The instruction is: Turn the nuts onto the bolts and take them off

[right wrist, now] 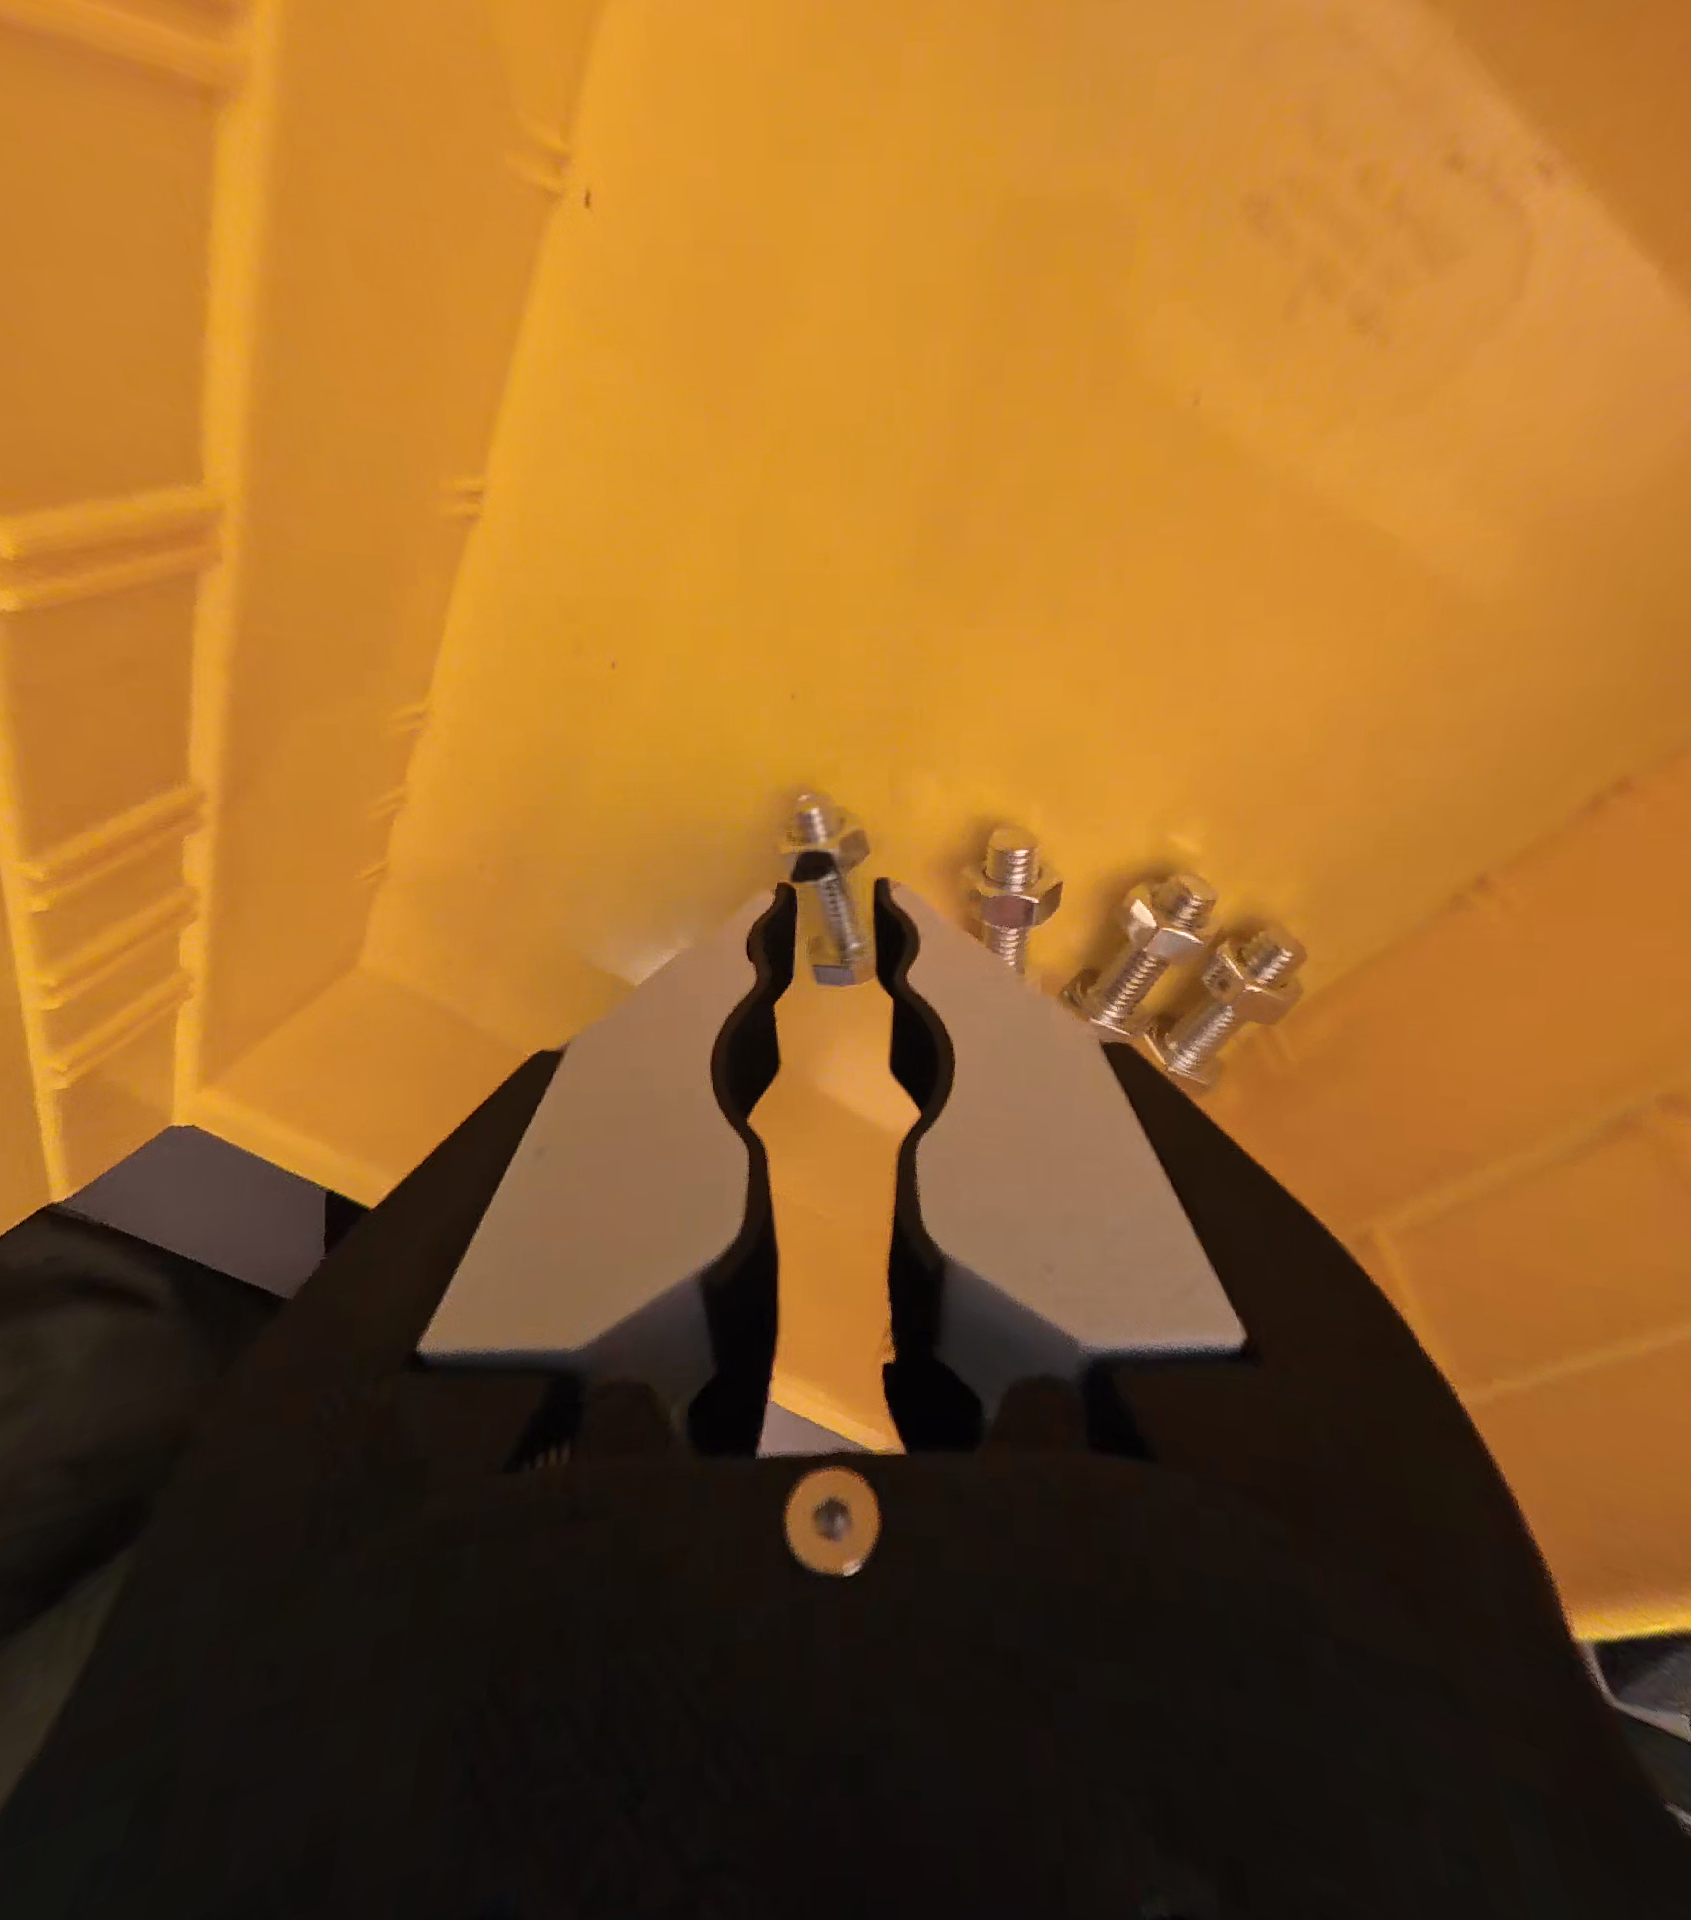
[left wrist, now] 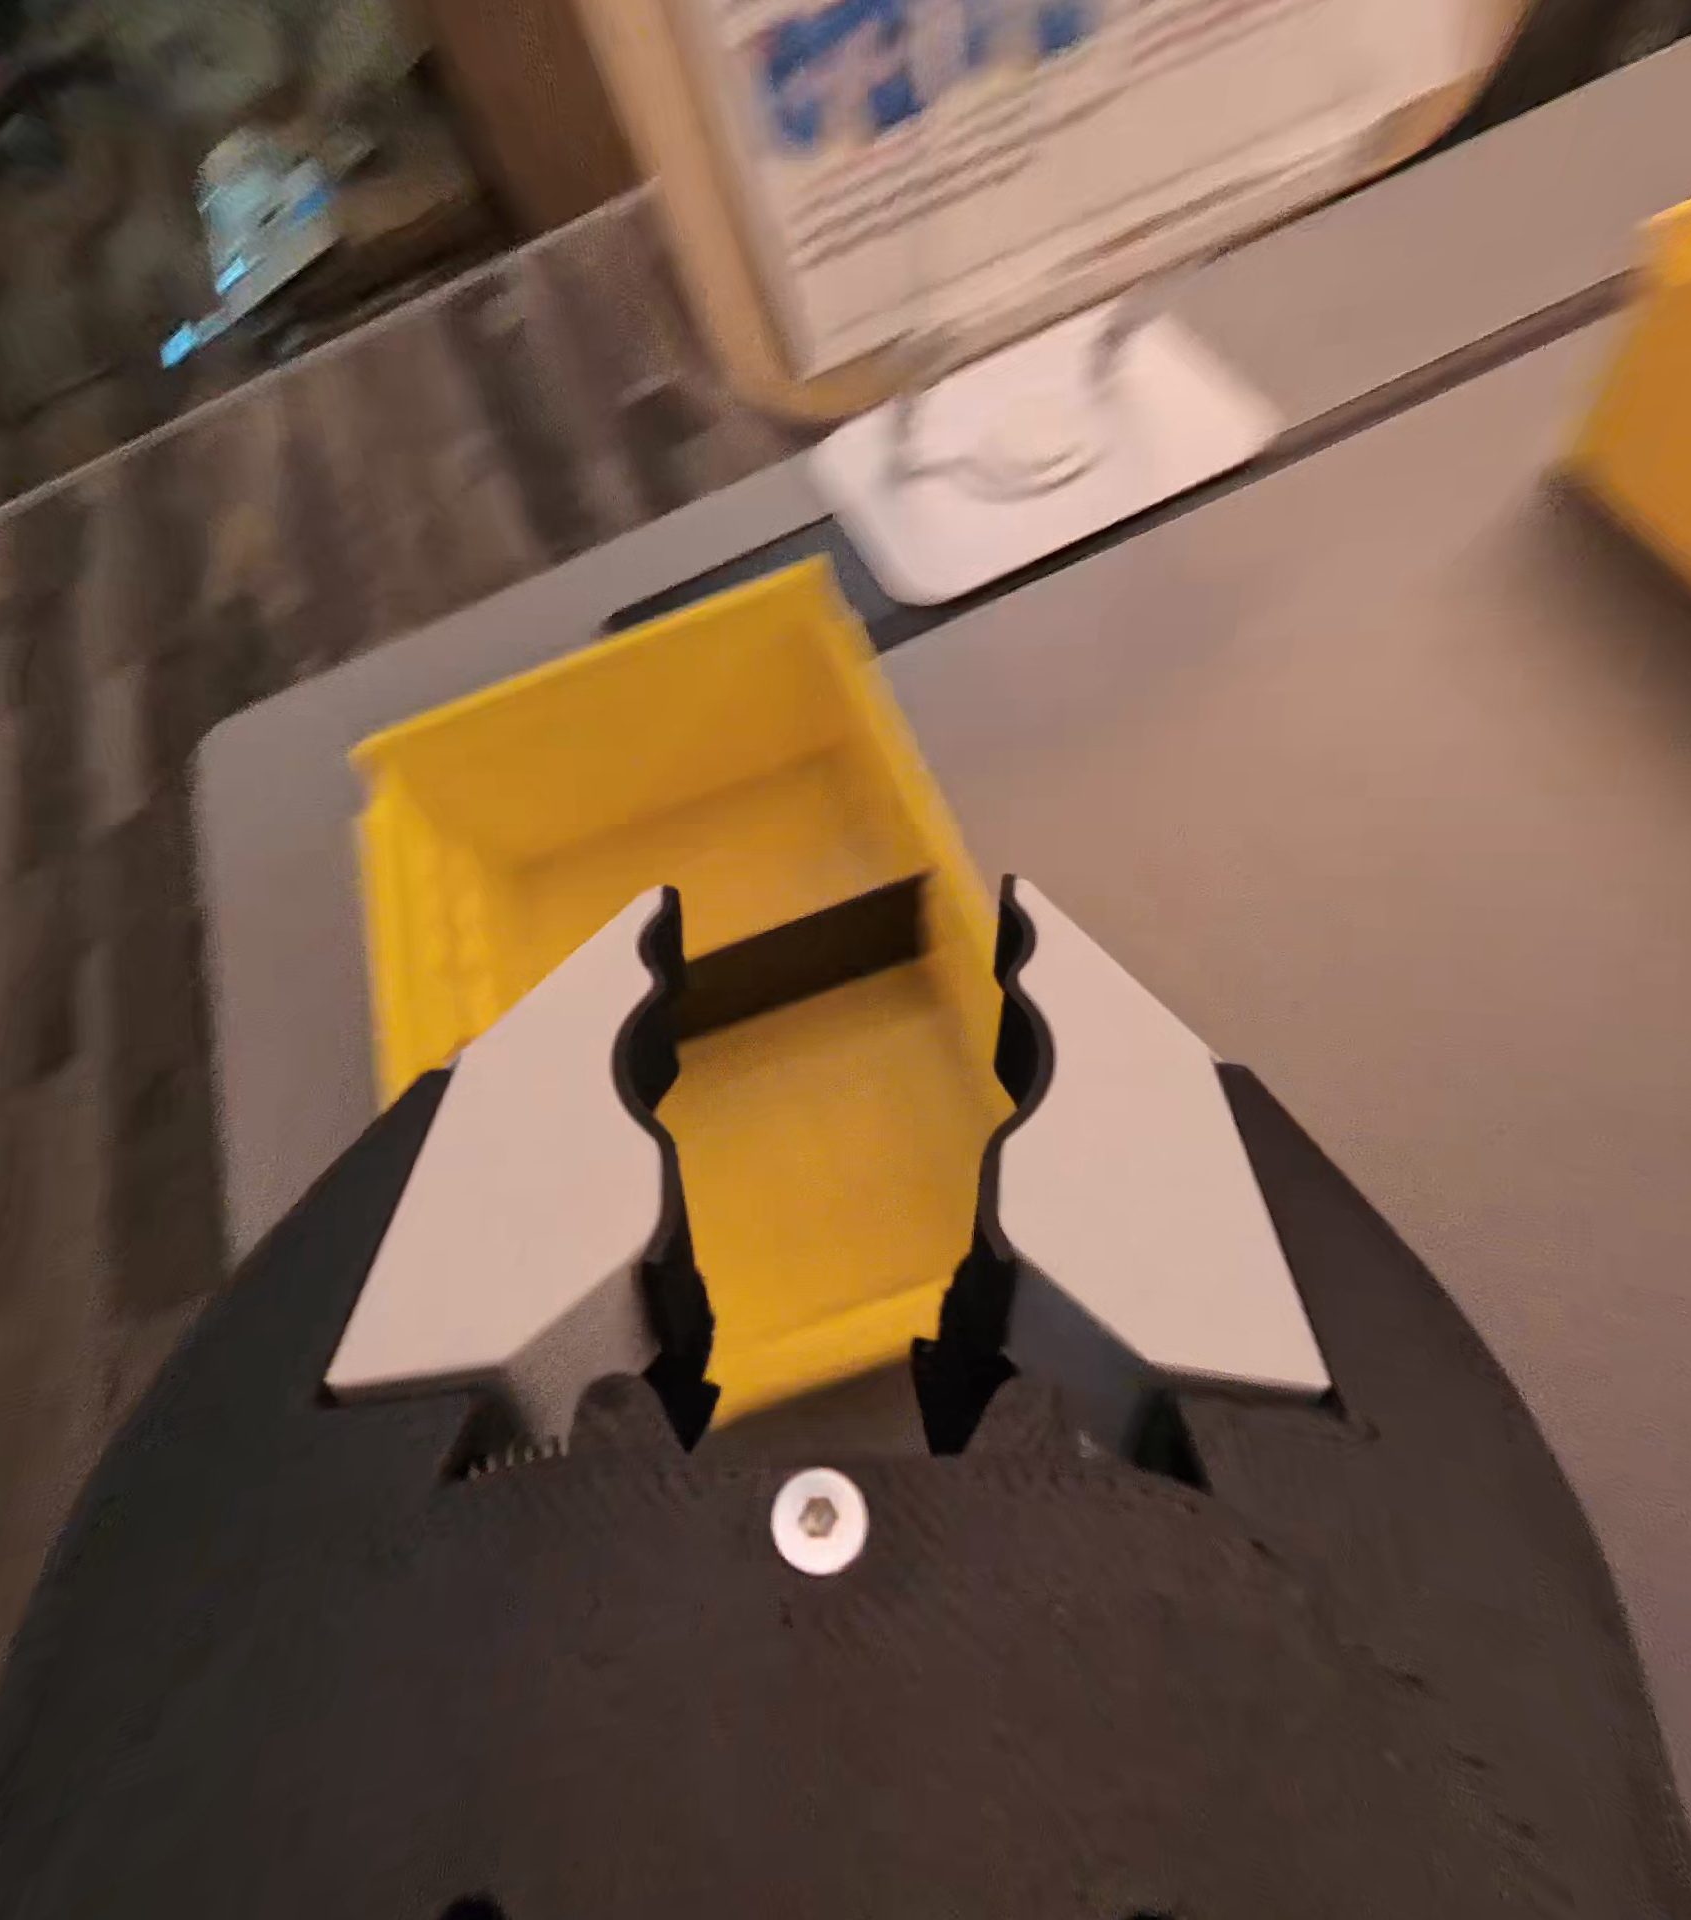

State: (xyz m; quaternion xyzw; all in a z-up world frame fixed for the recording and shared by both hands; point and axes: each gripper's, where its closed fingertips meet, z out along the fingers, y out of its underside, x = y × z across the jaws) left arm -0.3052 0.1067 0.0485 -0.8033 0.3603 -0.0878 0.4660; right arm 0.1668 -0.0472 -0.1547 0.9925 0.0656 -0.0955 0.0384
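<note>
1. The right claw (right wrist: 836,914) straddles one bolt (right wrist: 833,914) on the yellow bin's (right wrist: 924,468) floor, jaws spread, not yet pinching.
2. Three more bolts (right wrist: 1007,904) wear nuts (right wrist: 1168,928); unthreading seemingly remains.
3. The left claw (left wrist: 836,935) hovers spread and empty above a small yellow bin (left wrist: 612,727) on the tabletop (left wrist: 1340,883).

Blurred white stand base (left wrist: 1049,468) w/ printed sheet (left wrist: 976,135) on grey table (left wrist: 1340,883), cluttered bkgd.

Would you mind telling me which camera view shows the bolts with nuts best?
The right wrist view: four bolts with nuts lie sharp and close on the yellow bin floor, one between the right gripper fingertips. The left wrist view shows none of them.
</note>
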